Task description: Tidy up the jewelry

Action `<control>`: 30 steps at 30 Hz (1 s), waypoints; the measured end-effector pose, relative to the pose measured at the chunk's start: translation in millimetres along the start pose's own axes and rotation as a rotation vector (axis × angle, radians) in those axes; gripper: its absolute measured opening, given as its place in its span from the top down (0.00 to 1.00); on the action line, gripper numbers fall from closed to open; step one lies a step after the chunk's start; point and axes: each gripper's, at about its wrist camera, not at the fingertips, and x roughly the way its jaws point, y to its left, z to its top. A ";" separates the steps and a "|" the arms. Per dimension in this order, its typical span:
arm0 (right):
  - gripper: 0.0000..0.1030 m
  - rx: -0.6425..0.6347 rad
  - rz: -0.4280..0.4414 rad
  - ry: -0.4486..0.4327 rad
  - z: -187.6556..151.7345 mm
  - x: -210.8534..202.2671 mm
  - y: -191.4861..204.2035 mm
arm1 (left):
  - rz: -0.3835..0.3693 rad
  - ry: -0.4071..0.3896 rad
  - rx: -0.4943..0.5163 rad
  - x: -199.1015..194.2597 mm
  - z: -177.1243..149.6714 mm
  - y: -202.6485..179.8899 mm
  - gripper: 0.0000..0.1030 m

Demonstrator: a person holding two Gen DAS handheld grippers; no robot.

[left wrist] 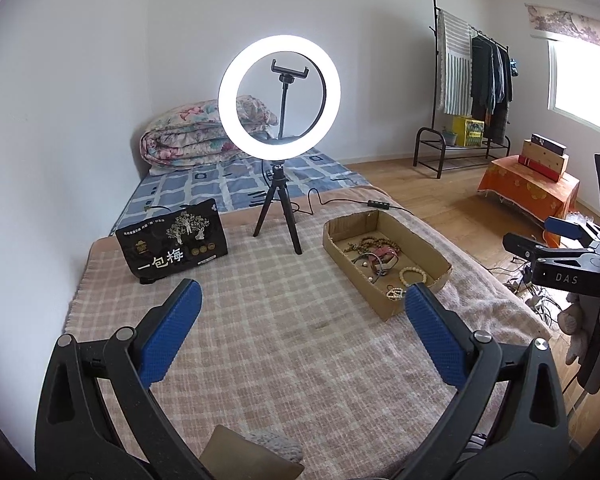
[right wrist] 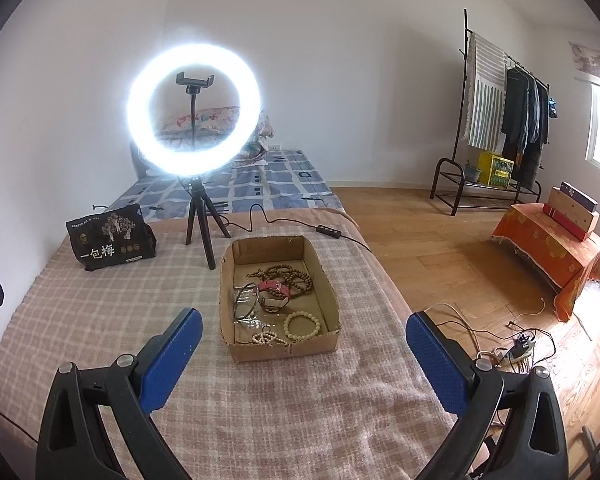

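A: Left wrist view — what is there?
B: The left gripper (left wrist: 302, 300) hangs spread wide over a checked blanket (left wrist: 260, 320), holding nothing. The box (left wrist: 428, 252) of jewelry lies at 1 o'clock from it, just beyond the right fingertip. Inside are a pale bead bracelet (left wrist: 412, 276), brown beads (left wrist: 370, 245) and a red watch (left wrist: 384, 256). A lit ring light (left wrist: 279, 96) on a tripod stands at 12 o'clock, a black bag (left wrist: 172, 246) at 11.
A: And the other gripper?
B: At 3 o'clock, by the frame edge — I cannot tell its state there.
A: Right wrist view?
B: The right gripper (right wrist: 304, 328) is spread wide and empty too. The box (right wrist: 284, 350) sits between its fingertips, toward 12 o'clock. The pale bracelet (right wrist: 302, 325) lies nearest, the watch (right wrist: 274, 290) mid-box, a dark bangle (right wrist: 246, 300) at its 9 o'clock, brown beads (right wrist: 288, 274) behind.
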 end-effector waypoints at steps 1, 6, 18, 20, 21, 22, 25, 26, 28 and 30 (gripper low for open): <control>0.00 -0.001 0.001 0.000 -0.2 0.0 0.4 | -0.001 0.000 -0.002 -0.7 0.0 0.2 0.00; 0.00 -0.006 0.000 -0.004 0.5 -0.7 3.1 | 0.001 0.005 -0.016 -2.1 -1.0 0.8 0.00; 0.00 -0.002 0.006 -0.013 1.5 -3.7 5.0 | 0.006 0.007 -0.024 -3.5 -2.7 2.2 0.00; 0.00 -0.004 0.007 -0.013 1.1 -4.0 5.4 | 0.006 0.006 -0.024 -4.7 -2.7 3.2 0.00; 0.00 -0.006 0.007 -0.012 0.9 -4.1 5.7 | 0.008 0.006 -0.023 -4.7 -2.7 3.1 0.00; 0.00 -0.008 0.007 -0.012 0.8 -4.1 5.9 | 0.009 0.005 -0.024 -5.2 -2.5 3.5 0.00; 0.00 -0.004 0.007 -0.014 0.4 -4.9 5.6 | 0.011 0.004 -0.025 -5.7 -2.3 3.7 0.00; 0.00 -0.002 0.007 -0.016 0.5 -5.3 5.6 | 0.011 0.004 -0.026 -5.7 -2.4 3.8 0.00; 0.00 -0.002 0.007 -0.016 0.7 -5.7 5.9 | 0.011 0.004 -0.028 -6.3 -2.4 4.1 0.00; 0.00 -0.001 0.009 -0.018 0.7 -6.2 6.1 | 0.012 0.001 -0.027 -6.5 -2.3 3.9 0.00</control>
